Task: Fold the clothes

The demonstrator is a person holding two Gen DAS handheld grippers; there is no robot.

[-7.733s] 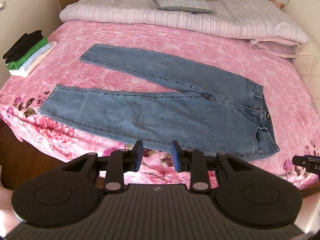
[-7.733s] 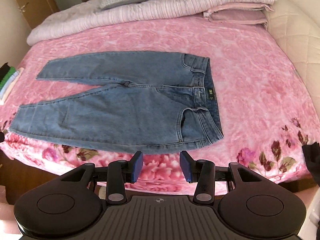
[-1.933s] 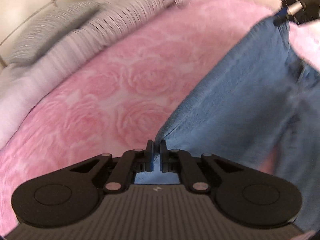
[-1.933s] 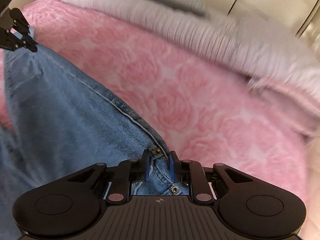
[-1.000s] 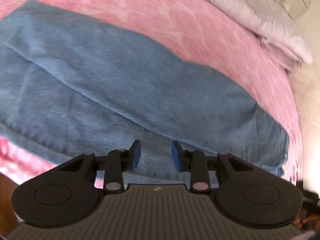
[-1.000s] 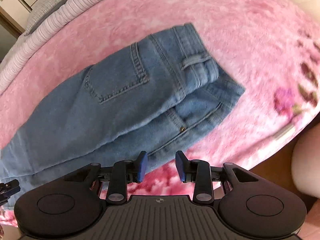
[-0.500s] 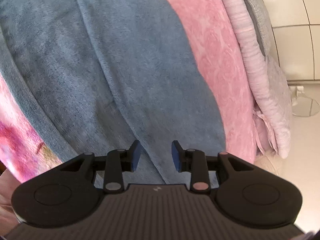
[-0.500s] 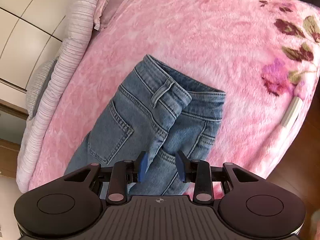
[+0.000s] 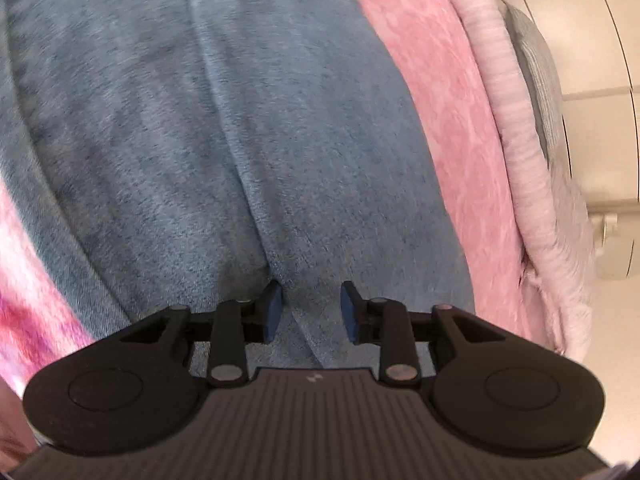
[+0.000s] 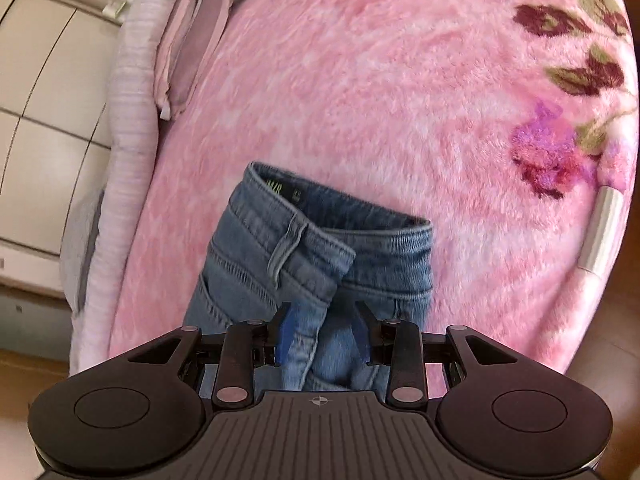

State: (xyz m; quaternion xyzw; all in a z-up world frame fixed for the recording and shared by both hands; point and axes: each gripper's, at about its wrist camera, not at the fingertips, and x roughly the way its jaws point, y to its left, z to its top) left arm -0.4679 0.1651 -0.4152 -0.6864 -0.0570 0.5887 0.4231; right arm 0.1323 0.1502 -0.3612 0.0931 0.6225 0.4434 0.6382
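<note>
Jeans (image 10: 320, 256) lie folded lengthwise on the pink bed (image 10: 400, 80), a tool above each end.

The denim is mid-blue, waistband and belt loop facing the far side, one layer lapped over the other; the left tool (image 9: 308, 312) is closing its jaws over a ridge of leg fabric, pads not yet pressing; the right tool (image 10: 324, 338) stands parted over the waistband fold; a striped quilt (image 9: 516, 128) and pillows (image 10: 188, 40) border the bed; each tool's body hides the nearest denim; the left view is blurred.
</note>
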